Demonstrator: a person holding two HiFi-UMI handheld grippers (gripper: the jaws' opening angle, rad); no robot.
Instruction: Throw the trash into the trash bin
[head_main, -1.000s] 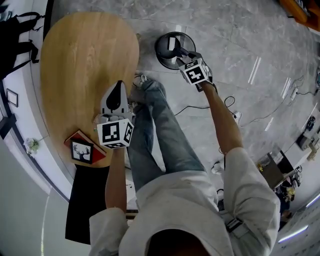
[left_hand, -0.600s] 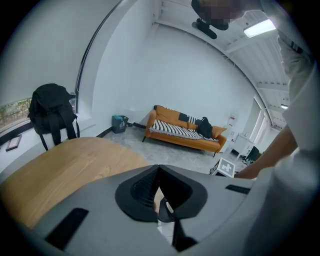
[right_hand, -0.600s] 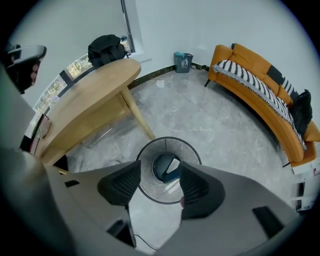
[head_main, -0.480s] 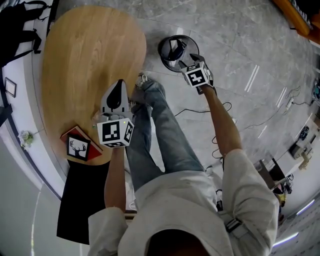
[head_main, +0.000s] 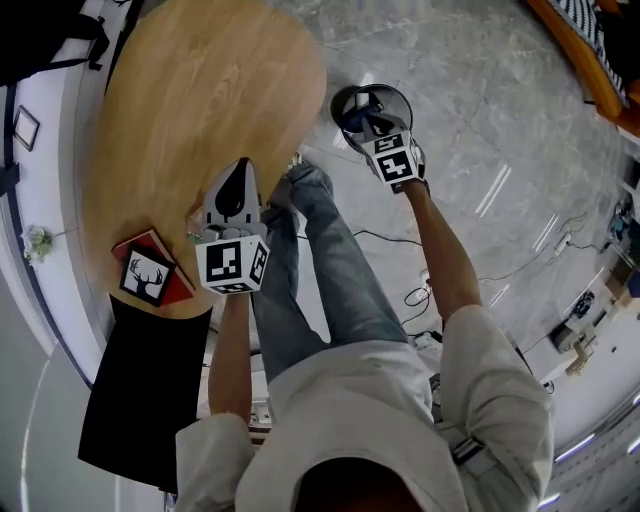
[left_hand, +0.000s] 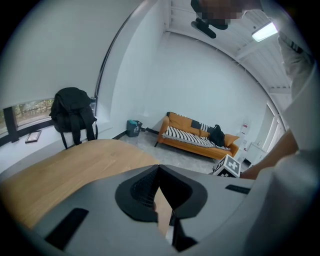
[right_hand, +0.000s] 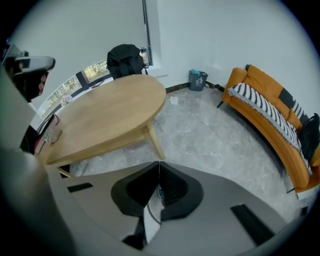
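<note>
The left gripper (head_main: 238, 170) is nearest the body, over the near edge of the wooden table (head_main: 200, 90). In the left gripper view its jaws meet at the tips and nothing is between them.

The right gripper (head_main: 364, 120) is extended forward and points steeply down over the trash bin (head_main: 342, 98), which stands on the floor (head_main: 500, 120) just beyond the table's edge. Its jaws have just been closing and now meet at the tips with nothing gripped. A curved pale edge shows through the slot beneath them, probably the bin's rim.

No loose trash shows on the table or the floor. A pale patch lies inside the bin beside the right gripper. Whether it is the trash or a liner cannot be told, but the drop appears complete.

Because the trash is not clearly visible, its weight, stiffness and best grip point cannot be assessed. The bin is round, open-topped and looks light. On the polished floor it would likely slide or tip if struck, so keep the jaws clear of the rim.

A framed deer picture (head_main: 147, 278) lies on the table's near-left end. Farther off stand an orange sofa (right_hand: 270, 115) and a black backpack (right_hand: 125, 59).
</note>
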